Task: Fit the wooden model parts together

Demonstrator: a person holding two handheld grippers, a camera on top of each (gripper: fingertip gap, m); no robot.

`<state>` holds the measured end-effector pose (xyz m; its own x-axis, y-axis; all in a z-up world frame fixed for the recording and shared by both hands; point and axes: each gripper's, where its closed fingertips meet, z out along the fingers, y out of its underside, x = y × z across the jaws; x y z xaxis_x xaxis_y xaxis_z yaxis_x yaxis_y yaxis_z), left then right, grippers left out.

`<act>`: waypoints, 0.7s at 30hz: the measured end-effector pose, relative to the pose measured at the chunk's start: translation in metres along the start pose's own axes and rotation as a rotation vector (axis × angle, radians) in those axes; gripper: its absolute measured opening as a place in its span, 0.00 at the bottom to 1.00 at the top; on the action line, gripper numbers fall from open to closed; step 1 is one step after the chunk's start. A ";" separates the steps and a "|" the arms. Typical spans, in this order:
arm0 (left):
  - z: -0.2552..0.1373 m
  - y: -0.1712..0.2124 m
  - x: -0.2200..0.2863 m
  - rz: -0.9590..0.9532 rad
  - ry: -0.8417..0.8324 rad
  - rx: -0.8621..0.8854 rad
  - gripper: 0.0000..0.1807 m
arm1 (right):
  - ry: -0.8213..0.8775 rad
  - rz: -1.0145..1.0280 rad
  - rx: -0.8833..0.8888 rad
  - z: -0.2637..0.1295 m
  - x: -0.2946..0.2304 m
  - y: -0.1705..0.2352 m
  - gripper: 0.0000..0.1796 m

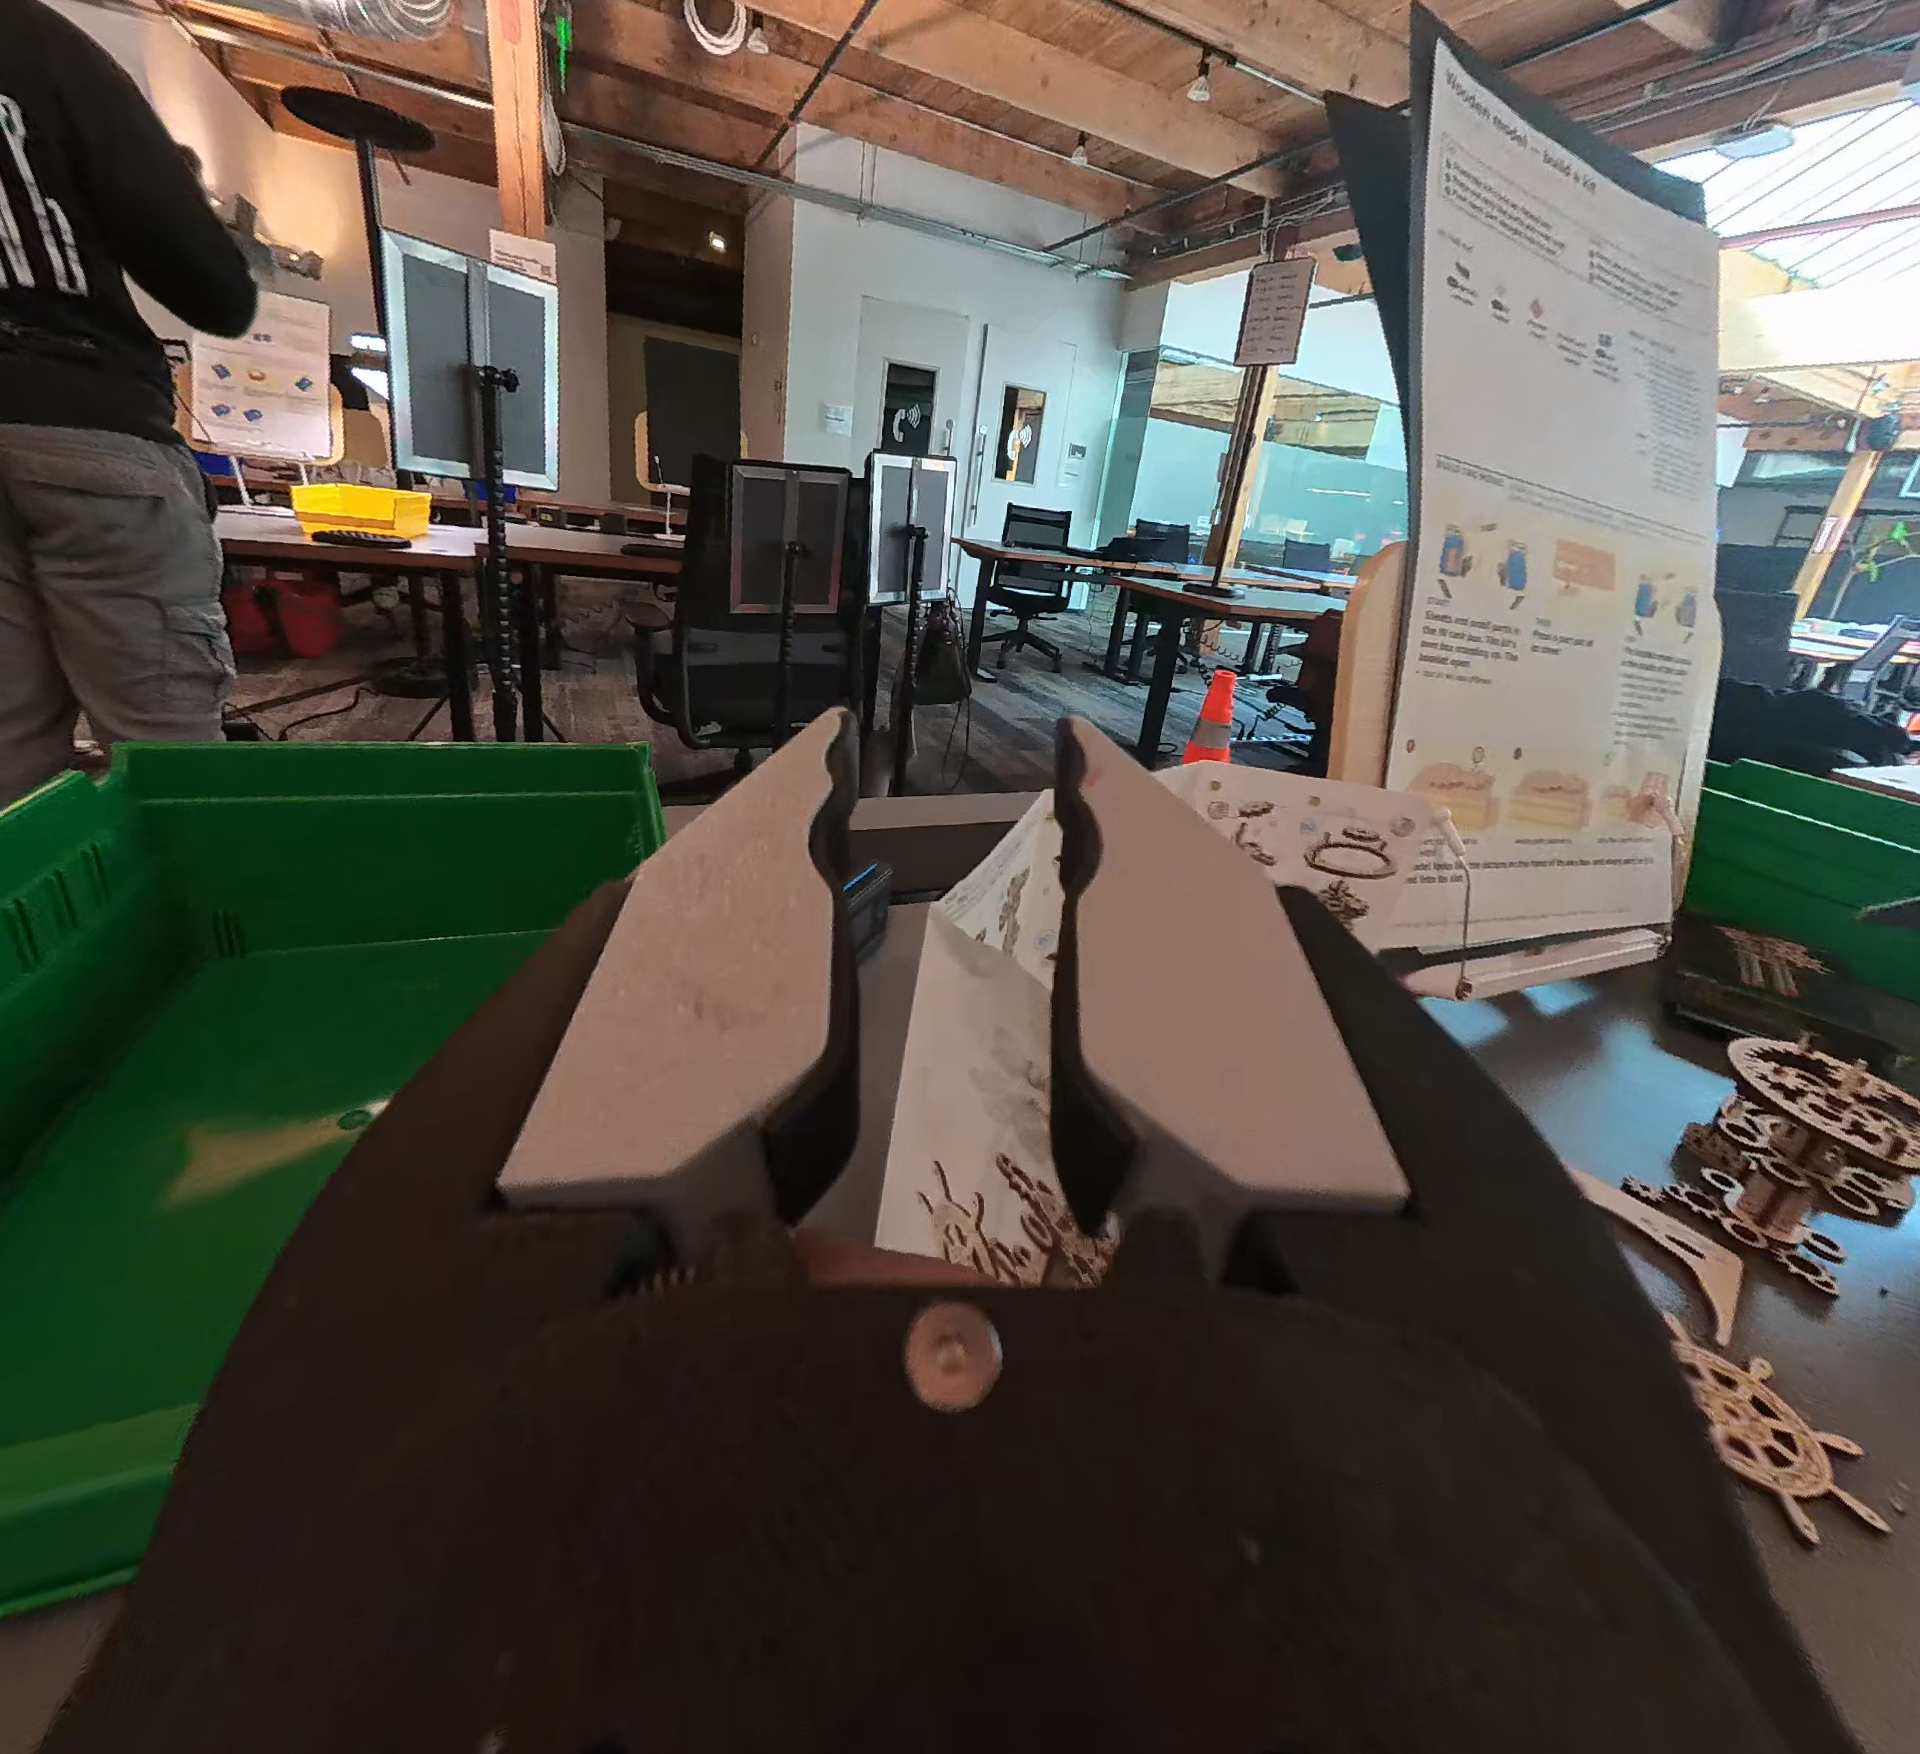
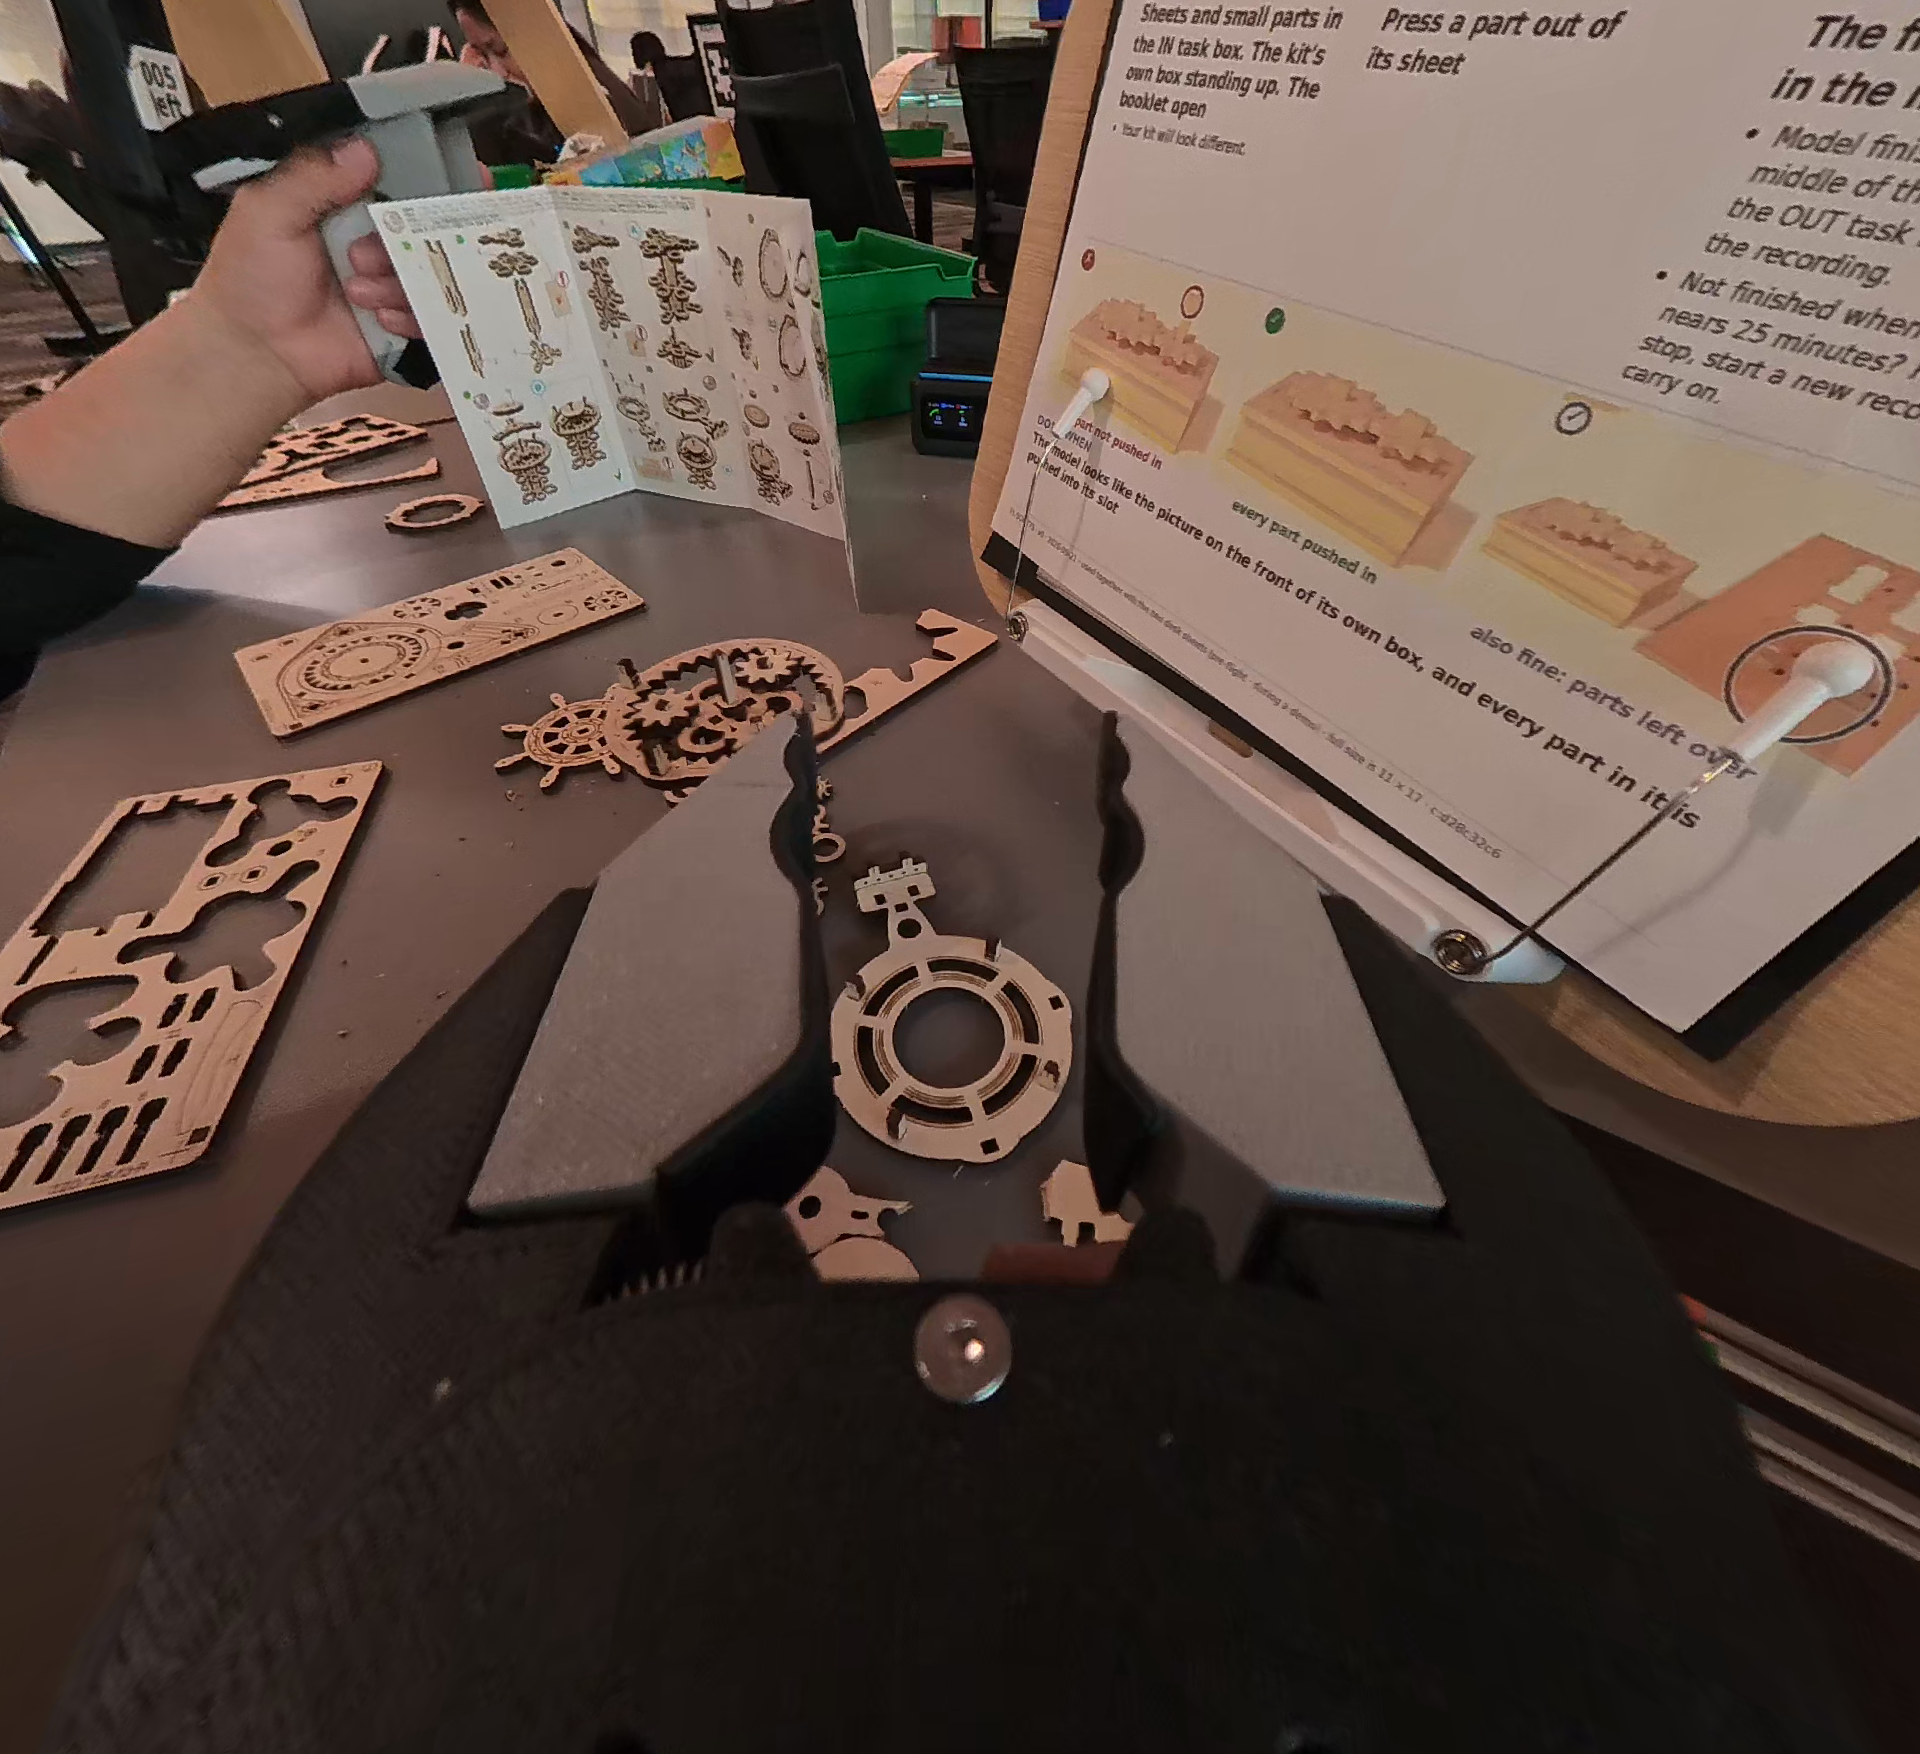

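Observation:
My right gripper (image 2: 956, 738) is open, low over the dark table, with its fingers either side of a round wooden ring part with a stem (image 2: 951, 1039). Small wooden bits (image 2: 847, 1216) lie near its base. A partly built gear model (image 2: 717, 707) with a ship's wheel (image 2: 571, 733) lies just beyond; it also shows in the left wrist view (image 1: 1797, 1154). My left gripper (image 1: 956, 748) is open, with the standing folded booklet (image 1: 966, 1081) in the gap between its fingers, not clamped. In the right wrist view a hand holds it at the booklet's (image 2: 623, 354) left end.
Punched wooden sheets (image 2: 156, 966) (image 2: 436, 634) lie at the left. An instruction board on a stand (image 2: 1455, 457) fills the right. A green bin (image 1: 260, 1029) sits left of my left gripper, and another (image 2: 883, 302) behind the booklet by a small black device (image 2: 951, 405). A person (image 1: 83, 354) stands far left. About 45 cm separates my left fingertips from my right.

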<state>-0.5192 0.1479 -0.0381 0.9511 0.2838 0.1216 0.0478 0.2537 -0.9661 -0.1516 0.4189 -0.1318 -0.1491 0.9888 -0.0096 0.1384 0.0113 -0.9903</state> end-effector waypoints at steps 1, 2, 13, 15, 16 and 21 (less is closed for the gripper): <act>0.000 0.000 0.000 0.006 -0.004 0.000 0.19 | -0.002 -0.005 0.000 0.000 -0.001 -0.001 0.28; 0.000 -0.001 0.000 0.011 -0.006 0.003 0.19 | -0.003 -0.012 0.003 0.000 -0.002 -0.002 0.28; 0.006 0.016 -0.005 0.019 -0.037 -0.050 0.19 | 0.017 -0.050 0.036 -0.005 -0.004 -0.011 0.26; 0.007 0.018 -0.002 0.024 -0.029 -0.059 0.19 | 0.043 -0.068 0.034 -0.005 -0.002 -0.011 0.27; 0.008 0.019 -0.002 0.030 -0.028 -0.064 0.19 | 0.047 -0.076 0.029 -0.005 -0.002 -0.011 0.27; 0.007 0.019 -0.005 0.037 -0.039 -0.071 0.19 | -0.058 -0.157 -0.009 -0.004 -0.045 -0.015 0.31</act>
<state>-0.5253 0.1580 -0.0554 0.9400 0.3282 0.0932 0.0359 0.1764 -0.9837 -0.1435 0.3750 -0.1162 -0.2257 0.9646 0.1365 0.1182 0.1662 -0.9790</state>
